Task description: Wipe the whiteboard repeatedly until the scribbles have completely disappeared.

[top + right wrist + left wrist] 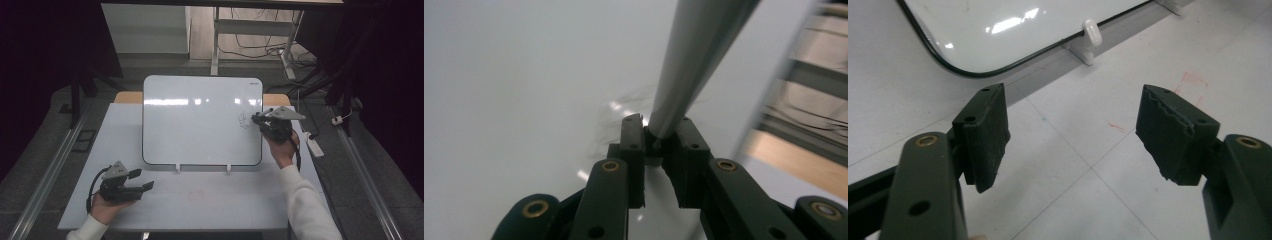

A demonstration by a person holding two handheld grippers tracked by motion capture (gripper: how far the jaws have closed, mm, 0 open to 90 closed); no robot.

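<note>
My right gripper (261, 118) is clamped on a smooth grey marker (694, 60), pretty sure that's what it is, tip angled at the glossy whiteboard (200, 120) so I can reach the faint scribble (244, 120) near its right edge. My left gripper (142, 181) rests wide open and empty on the matte white table (210, 200), out of the way.

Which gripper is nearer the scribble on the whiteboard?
Right. The right gripper, holding a grey pen, sits just beside the scribble. The left gripper rests on the table below the whiteboard's opposite corner.
</note>
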